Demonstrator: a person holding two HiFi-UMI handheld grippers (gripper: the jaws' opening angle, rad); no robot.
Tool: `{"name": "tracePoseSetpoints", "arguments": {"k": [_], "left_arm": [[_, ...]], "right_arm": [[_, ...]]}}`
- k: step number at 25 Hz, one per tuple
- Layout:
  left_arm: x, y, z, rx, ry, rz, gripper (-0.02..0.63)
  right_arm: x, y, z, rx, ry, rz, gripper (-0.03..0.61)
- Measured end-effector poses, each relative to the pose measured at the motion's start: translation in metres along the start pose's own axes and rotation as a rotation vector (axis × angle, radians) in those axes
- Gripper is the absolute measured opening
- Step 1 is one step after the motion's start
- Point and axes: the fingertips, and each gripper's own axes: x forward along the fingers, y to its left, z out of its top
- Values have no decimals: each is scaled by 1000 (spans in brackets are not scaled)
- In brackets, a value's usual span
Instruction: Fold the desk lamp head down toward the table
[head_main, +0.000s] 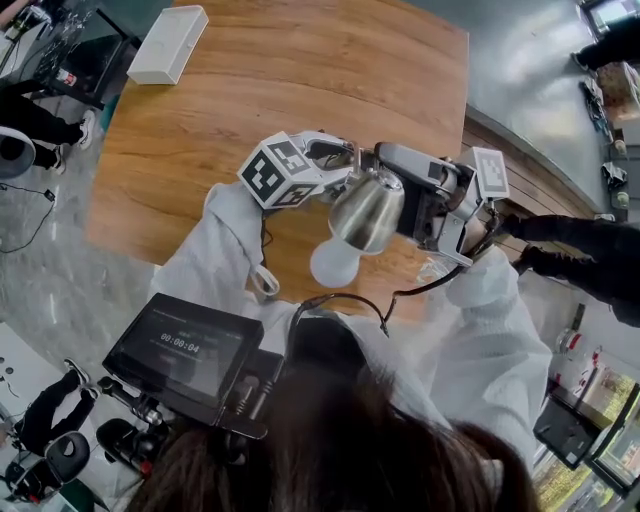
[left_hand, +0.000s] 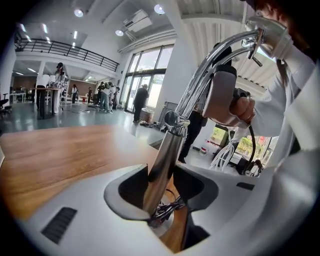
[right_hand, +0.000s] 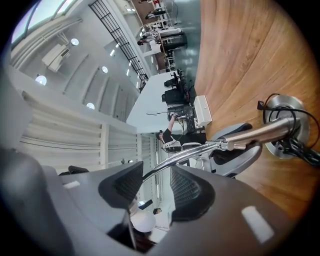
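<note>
1. Two pairs of jaws, both standing apart. The left gripper (left_hand: 162, 187) straddles the chrome post (left_hand: 167, 150) of the desk lamp (right_hand: 260, 132) low down, just above its foot. The post leans against one pad and a clear gap shows at the other (no clamp).
2. One thin curved arm (right_hand: 192, 151) of the lamp runs between the ribbed pads of the right gripper (right_hand: 156, 187) - space shows on both sides, so nothing is pressed.
3. Between the two grippers in the head view hangs the lamp head (head_main: 368, 210), a shiny metal cone. Its mouth tilts down and toward the person, and the white bulb (head_main: 335, 262) sticks out of it.
4. Below, the round base (right_hand: 284, 127) sits flat on the wooden table (head_main: 300, 70), with a dark cable (right_hand: 300, 150) looped just beside it.
5. Each gripper carries its marker cube (head_main: 278, 170), and white sleeves (head_main: 215, 250) lead back from both to the person.
6. Farther out, a white box (head_main: 168, 44) lies at the table's far left corner - well apart from the lamp. Several people (left_hand: 141, 102) stand in the hall beyond, by the tall windows.
</note>
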Motion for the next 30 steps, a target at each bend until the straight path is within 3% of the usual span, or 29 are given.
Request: {"name": "tracePoseSetpoints", "arguments": {"k": [6, 10, 16, 22, 30], "left_arm": [[-1, 1, -1, -10, 37, -42, 160], [-3, 1, 0, -13, 46, -59, 161], [-5, -2, 1, -11, 43, -86, 164], [-6, -8, 5, 11, 38, -118, 164], [-7, -14, 11, 13, -6, -130, 166]], "right_arm": [[2, -1, -2, -58, 15, 1, 166], [5, -6, -19, -182, 85, -62, 152], [1, -44, -60, -520, 242, -269, 109], [-8, -76, -72, -932, 388, -402, 109], [-16, -101, -68, -1243, 437, -443, 106]]}}
